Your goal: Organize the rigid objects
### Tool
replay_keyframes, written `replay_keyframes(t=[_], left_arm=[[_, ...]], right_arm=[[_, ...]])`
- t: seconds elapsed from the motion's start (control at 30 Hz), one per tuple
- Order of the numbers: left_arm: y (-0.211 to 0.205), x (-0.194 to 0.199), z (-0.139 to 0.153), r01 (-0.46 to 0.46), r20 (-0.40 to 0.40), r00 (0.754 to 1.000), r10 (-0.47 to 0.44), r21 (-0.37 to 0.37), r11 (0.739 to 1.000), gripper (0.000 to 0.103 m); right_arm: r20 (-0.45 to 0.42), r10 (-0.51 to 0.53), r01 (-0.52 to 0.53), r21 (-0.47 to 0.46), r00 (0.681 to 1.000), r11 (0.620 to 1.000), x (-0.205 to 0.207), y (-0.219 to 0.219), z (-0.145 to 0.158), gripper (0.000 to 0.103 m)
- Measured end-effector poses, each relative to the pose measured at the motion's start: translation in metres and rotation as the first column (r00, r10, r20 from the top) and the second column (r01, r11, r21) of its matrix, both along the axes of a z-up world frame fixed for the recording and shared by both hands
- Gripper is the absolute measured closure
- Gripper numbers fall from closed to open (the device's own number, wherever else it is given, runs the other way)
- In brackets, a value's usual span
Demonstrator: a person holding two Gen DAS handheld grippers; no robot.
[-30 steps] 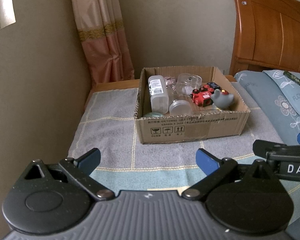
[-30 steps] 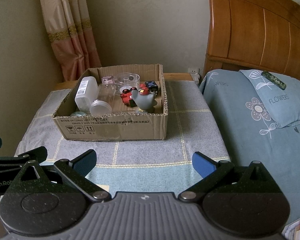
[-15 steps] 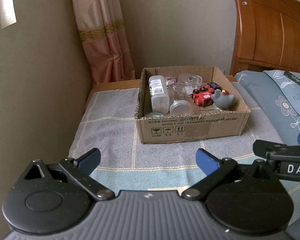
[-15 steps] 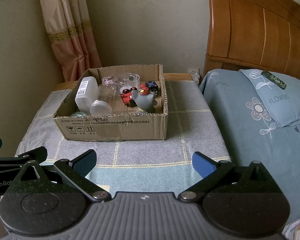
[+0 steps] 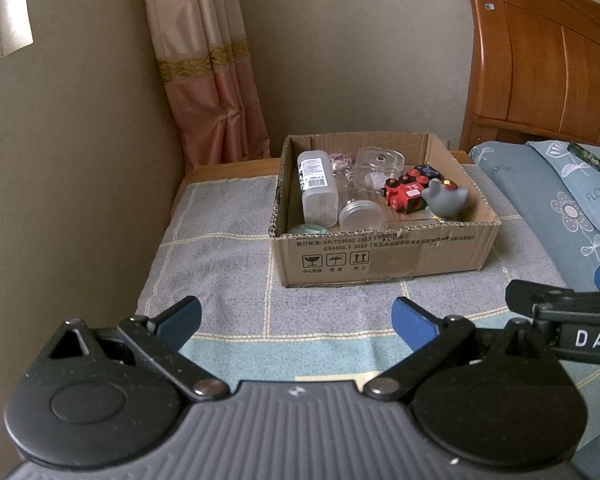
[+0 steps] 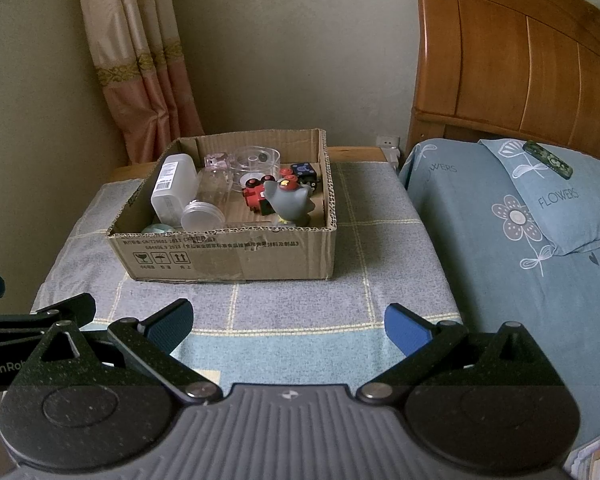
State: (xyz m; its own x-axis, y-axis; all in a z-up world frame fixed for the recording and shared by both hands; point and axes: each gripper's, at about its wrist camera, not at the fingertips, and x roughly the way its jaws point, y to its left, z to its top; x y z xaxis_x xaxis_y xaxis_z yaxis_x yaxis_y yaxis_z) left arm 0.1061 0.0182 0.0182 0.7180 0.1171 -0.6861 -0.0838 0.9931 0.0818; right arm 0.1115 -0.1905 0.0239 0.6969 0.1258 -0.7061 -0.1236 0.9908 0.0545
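Note:
An open cardboard box [image 5: 384,258] [image 6: 228,254] stands on a small table covered by a grey checked cloth [image 5: 220,264]. In it lie a white plastic bottle [image 5: 317,186] [image 6: 171,188], a clear jar with a round lid [image 5: 361,214], a clear round container [image 5: 379,162], a red toy train [image 5: 405,194] [image 6: 255,196], a grey toy bird [image 5: 446,199] [image 6: 290,202] and a dark dice [image 6: 305,171]. My left gripper [image 5: 296,320] and right gripper [image 6: 286,322] are both open and empty, hovering side by side over the cloth in front of the box.
A bed with a blue flowered pillow [image 6: 548,200] and a wooden headboard [image 6: 512,72] lies to the right. A wall [image 5: 60,160] and a pink curtain [image 5: 212,92] close the left. A dark patterned object [image 6: 548,159] rests on the pillow.
Both grippers have stayed nearly still, with only a very slight drift of view. Nothing in the box has moved.

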Motion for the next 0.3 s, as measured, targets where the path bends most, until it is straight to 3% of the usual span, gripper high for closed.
replay_keyframes(t=[0.3], left_arm=[[-0.0004, -0.0015, 0.0006, -0.004, -0.003, 1.0, 0.004, 0.001, 1.0, 0.002]], right_arm=[[-0.001, -0.001, 0.001, -0.001, 1.0, 1.0, -0.0019, 0.0008, 0.001, 0.0]])
